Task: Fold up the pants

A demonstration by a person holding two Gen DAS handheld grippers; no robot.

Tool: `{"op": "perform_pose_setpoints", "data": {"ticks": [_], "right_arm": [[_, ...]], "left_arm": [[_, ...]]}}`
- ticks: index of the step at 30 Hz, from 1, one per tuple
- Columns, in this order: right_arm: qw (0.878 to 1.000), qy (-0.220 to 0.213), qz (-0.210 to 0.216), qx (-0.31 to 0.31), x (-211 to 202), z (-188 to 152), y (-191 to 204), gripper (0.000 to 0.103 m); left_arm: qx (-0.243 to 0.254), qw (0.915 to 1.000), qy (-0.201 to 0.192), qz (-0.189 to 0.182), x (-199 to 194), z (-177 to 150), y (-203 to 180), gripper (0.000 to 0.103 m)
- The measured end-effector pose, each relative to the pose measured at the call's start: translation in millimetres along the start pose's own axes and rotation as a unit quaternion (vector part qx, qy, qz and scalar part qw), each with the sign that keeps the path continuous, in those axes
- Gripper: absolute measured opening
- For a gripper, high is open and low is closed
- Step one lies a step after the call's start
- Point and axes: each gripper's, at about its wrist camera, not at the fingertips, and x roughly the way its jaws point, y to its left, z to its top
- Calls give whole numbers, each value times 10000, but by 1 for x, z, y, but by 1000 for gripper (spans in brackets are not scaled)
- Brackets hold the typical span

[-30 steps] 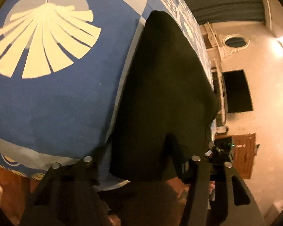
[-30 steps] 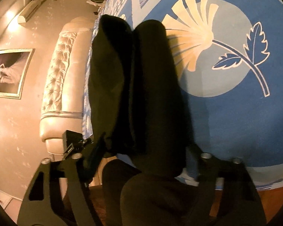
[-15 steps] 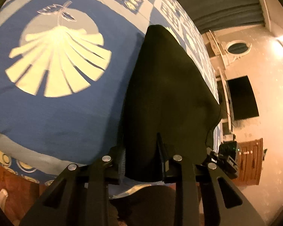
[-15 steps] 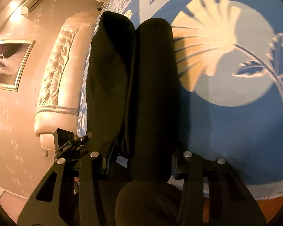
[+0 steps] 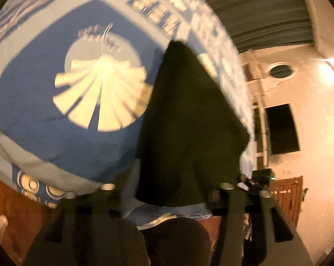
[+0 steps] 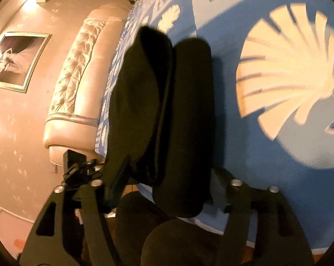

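Black pants (image 5: 189, 110) lie folded lengthwise on a blue bedspread (image 5: 56, 133) printed with cream fans. Their near end reaches the bed's front edge. My left gripper (image 5: 167, 190) straddles one corner of that end. Its jaws are opening and the pads stand clear of the cloth between them. In the right wrist view the pants (image 6: 162, 102) show as two long rolls side by side. My right gripper (image 6: 167, 184) straddles the other corner, its jaws opening too, with cloth between the fingers but not pinched. The picture is blurred.
A tufted cream headboard (image 6: 78, 71) and a framed picture (image 6: 13, 62) are on the wall to the left. A dark screen (image 5: 280, 128) and a wooden door (image 5: 289, 195) are to the right. Wooden floor (image 5: 7, 199) lies below the bed's edge.
Both grippers narrowed on the pants' near end half a second ago and have since spread wide. The left gripper has drawn back and up, so more bedspread shows.
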Motion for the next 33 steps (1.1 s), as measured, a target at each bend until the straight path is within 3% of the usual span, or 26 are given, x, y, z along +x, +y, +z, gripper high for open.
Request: {"op": "perform_pose_setpoints", "data": {"ticks": [3, 6, 12, 17, 25, 26, 30, 31, 33], "right_arm": [[9996, -287, 2, 9, -11, 12, -6, 83], [9988, -445, 148, 139, -8, 27, -15, 88], [9955, -653, 666, 193, 15, 57, -19, 90], [9959, -588, 663, 159, 31, 75, -11, 93], [9950, -533, 818, 212, 30, 82, -11, 93], [9954, -529, 765, 218, 30, 82, -11, 93], [9946, -960, -397, -64, 11, 77, -2, 93], [9940, -995, -445, 27, 9, 77, -5, 93], [9954, -894, -76, 333, 12, 79, -17, 93]], "left_arm": [[440, 9983, -369, -138, -20, 12, -3, 74], [797, 9954, -530, 44, -17, 32, -1, 74], [496, 9982, -183, -301, 32, 75, 15, 74], [183, 9987, 49, -469, 73, 105, 16, 74], [523, 9974, 188, -455, 97, 116, 0, 74], [577, 9974, 188, -399, 98, 115, -2, 71], [624, 9975, 187, -278, 99, 114, -3, 70], [622, 9975, 195, -269, 99, 115, -3, 70], [613, 9975, 215, -290, 102, 118, -3, 70]]}}
